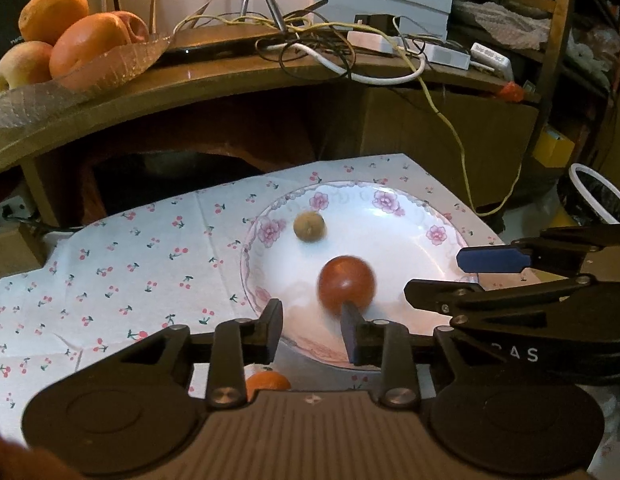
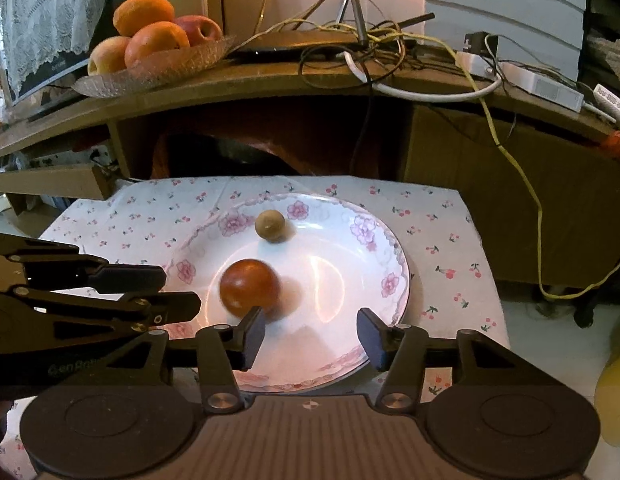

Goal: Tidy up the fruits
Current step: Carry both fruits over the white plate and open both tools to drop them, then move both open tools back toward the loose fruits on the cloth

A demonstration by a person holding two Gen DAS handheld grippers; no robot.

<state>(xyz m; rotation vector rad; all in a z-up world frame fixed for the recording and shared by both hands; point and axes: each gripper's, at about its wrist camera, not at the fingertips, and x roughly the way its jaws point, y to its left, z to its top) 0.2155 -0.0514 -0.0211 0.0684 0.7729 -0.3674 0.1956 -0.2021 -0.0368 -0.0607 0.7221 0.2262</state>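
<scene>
- Now I see both claws gaping and empty: left claw [image 1: 311, 330], right claw [image 2: 311, 334].
- Blurred round red fruit [image 2: 250, 289] lies in the white flower-rimmed plate [image 2: 349, 272], near a small brown fruit [image 2: 270, 225].

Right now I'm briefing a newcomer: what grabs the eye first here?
A blurred round red fruit lies mid white floral-rimmed plate, with a small tan-brown round fruit behind it. Both grippers, left and right, hover open at the plate's near edge.

Tangled cables [image 2: 389, 40] on the wooden shelf [image 2: 270, 80], cherry-print cloth [image 1: 130, 264] below, black-lined bin [image 1: 597, 196] alongside.
</scene>
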